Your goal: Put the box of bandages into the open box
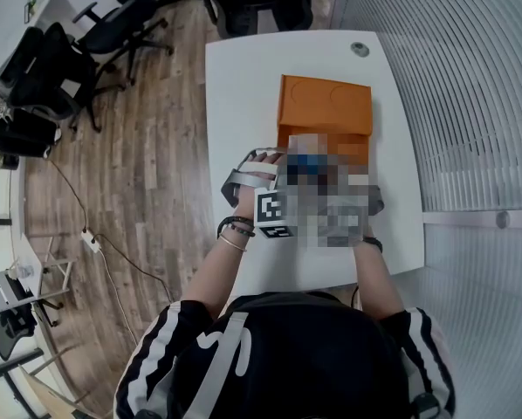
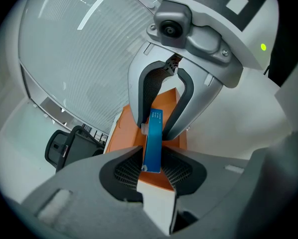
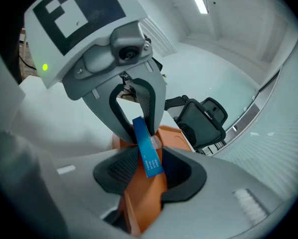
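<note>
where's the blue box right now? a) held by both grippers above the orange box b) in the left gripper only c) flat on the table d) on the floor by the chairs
a: the blue box sits edge-on between the left gripper's pads, the right gripper's jaws clamp its far end, and the orange box lies below.

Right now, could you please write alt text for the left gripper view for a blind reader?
A slim blue box of bandages is clamped edge-on between the dark pads of the left gripper, with the right gripper gripping its far end. An orange box lies beneath them, and a black office chair stands at the left.
</note>
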A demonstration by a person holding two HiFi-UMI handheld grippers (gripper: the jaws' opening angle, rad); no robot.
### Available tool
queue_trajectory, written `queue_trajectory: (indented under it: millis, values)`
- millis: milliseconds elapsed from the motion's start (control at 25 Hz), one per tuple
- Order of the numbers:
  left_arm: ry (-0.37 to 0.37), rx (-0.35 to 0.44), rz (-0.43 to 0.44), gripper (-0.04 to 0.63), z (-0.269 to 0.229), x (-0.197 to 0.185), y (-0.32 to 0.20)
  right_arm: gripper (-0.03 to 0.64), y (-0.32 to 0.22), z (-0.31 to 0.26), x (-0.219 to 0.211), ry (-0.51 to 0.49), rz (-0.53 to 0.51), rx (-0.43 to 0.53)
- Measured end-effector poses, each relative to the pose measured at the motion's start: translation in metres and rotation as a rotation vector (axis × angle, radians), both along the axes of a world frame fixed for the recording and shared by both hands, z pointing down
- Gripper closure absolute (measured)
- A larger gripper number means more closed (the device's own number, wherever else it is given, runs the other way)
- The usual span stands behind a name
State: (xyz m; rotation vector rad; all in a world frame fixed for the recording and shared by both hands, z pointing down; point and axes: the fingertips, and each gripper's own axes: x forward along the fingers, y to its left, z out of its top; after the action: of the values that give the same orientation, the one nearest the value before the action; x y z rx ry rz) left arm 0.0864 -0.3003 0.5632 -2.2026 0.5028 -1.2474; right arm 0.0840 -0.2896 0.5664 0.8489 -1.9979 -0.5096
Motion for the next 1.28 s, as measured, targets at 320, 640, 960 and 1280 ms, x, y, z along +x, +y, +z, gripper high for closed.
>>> queue_trajectory:
  millis: [320, 640, 960, 1280]
  values:
    - [0.002, -0.006, -0.007, 0.480, 0.001, -0.003, -0.006, 0.480, -0.006, 0.001, -0.002, 0.000, 0.015, -0.004]
    - [0.005, -0.009, -0.011, 0.477, 0.002, -0.004, -0.014, 0.480, -0.014, 0.002, -0.004, -0.009, 0.034, -0.006]
    - [0.013, -0.014, -0.012, 0.476, 0.000, -0.005, -0.020, 0.479, -0.019, 0.000, -0.004, -0.019, 0.045, -0.004]
    - [0.024, -0.018, -0.017, 0.472, 0.000, -0.007, -0.026, 0.478, -0.024, 0.000, -0.006, -0.030, 0.053, -0.007]
